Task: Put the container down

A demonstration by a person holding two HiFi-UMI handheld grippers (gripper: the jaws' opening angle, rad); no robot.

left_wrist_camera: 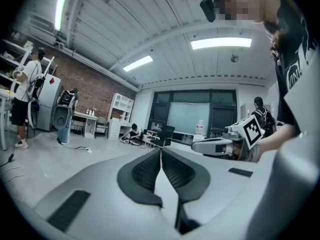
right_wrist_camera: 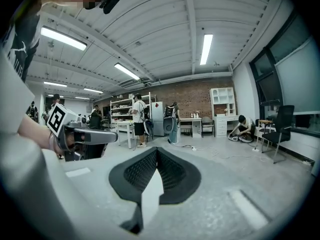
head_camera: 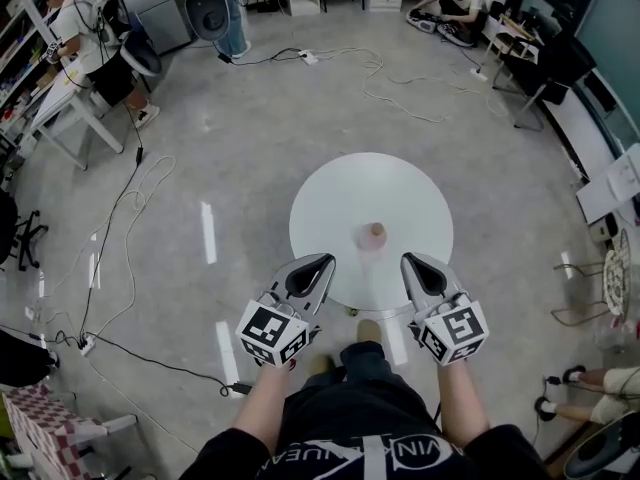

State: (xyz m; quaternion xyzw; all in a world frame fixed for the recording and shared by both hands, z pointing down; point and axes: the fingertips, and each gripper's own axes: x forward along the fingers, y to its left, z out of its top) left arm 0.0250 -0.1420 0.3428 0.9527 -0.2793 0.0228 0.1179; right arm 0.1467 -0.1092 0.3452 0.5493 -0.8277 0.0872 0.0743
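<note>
Open lab workspace, brick wall [right_wrist_camera: 192, 96], shelving [right_wrist_camera: 220, 101], trailing cables [head_camera: 112, 230] (concrete floor [head_camera: 250, 148])

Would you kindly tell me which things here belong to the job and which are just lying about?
Job: container, table, left gripper, right gripper, both shut and empty.
Lying about: power strip, checked cloth.

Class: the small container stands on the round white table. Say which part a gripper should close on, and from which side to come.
Probably its side wall, below the rim. The container seems upright and stands alone on the table, so a level approach from the near edge looks unobstructed. The right gripper, shut and empty, must open first.
</note>
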